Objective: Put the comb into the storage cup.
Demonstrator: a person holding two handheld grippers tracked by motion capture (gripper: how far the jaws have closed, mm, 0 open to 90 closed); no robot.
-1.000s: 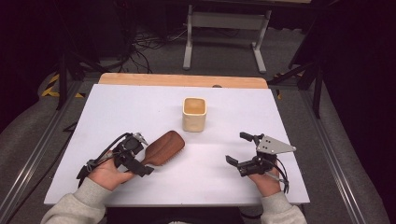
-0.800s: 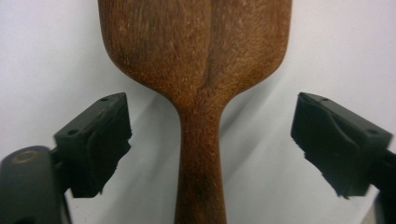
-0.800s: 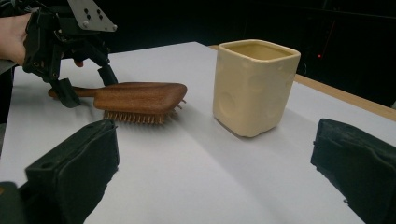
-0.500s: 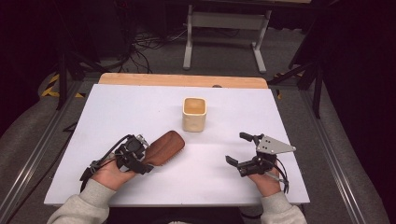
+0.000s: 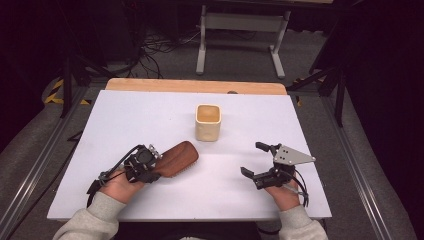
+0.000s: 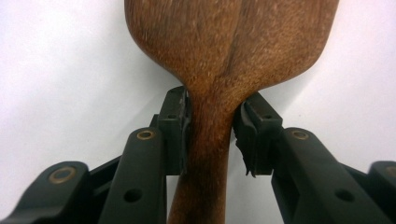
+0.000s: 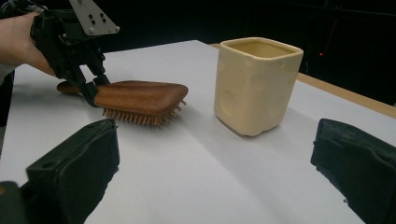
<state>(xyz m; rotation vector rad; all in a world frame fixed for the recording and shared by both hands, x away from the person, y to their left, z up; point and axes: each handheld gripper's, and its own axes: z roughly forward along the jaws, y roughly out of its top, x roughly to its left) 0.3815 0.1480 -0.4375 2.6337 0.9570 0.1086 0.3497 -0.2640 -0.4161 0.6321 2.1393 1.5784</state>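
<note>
A brown wooden hairbrush (image 5: 177, 156) lies bristles down on the white table (image 5: 125, 115), left of centre. My left gripper (image 5: 154, 166) is shut on its narrow handle, just behind the head. In the left gripper view both pads (image 6: 175, 116) press the handle where the hairbrush (image 6: 233, 46) widens. A cream square cup (image 5: 208, 122) stands upright beyond the brush, empty as far as I can see. My right gripper (image 5: 252, 158) rests open at the right, jaws wide apart and holding nothing. Its view shows the cup (image 7: 257, 84), the hairbrush (image 7: 140, 95) and the left gripper (image 7: 91, 91).
A wooden strip (image 5: 195, 86) runs along the table's far edge. Beyond it are a grey stand (image 5: 240, 30) and cables on the floor. Metal rails flank the table on both sides. Bare white surface lies between the two grippers.
My left hand has edged forward and right along the brush handle toward the head. The brush, the cup and the right gripper have stayed where they were.
</note>
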